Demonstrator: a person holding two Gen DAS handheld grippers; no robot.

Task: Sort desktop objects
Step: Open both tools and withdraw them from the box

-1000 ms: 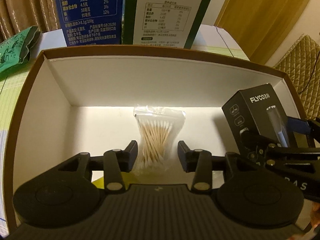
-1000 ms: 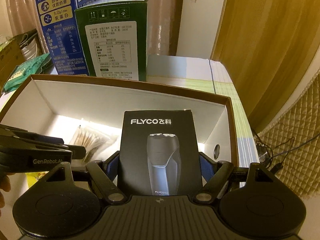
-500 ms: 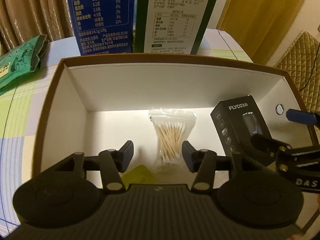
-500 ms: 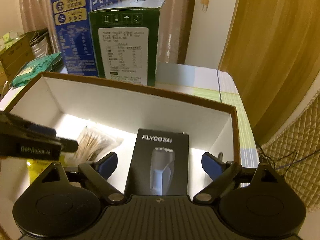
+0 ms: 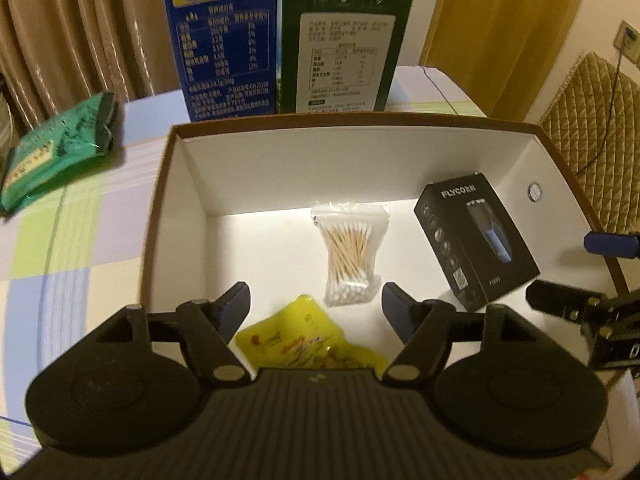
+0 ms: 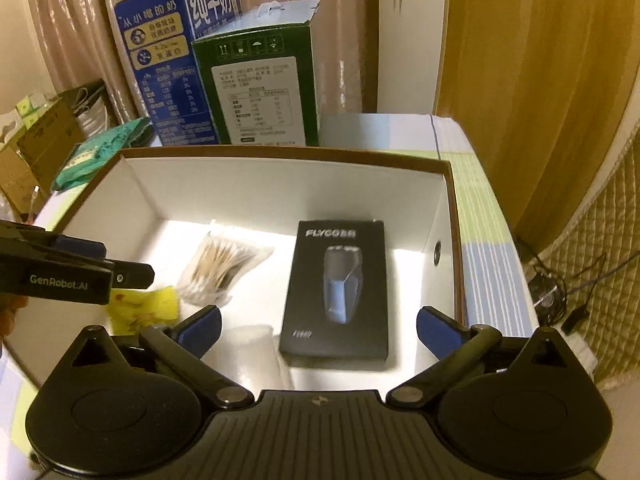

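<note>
Risk: shaver box [image 6: 335, 294], lying flat on floor of storage box [image 5: 360, 122], could be clipped by right gripper [image 6: 319, 328] during withdrawal, since fingers straddle it. Cotton swab bag [image 5: 349, 256] and yellow packet [image 5: 308, 340], both inside storage box, could be snagged by left gripper [image 5: 316, 306]. Pose: both grippers angled down over near rim; jaws opening, nothing gripped.

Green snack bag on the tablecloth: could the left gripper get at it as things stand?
Probably yes. The green snack bag lies outside the box, with nothing on it, and the left gripper is empty, its jaws opening above the box floor; it must clear the wall.
</note>
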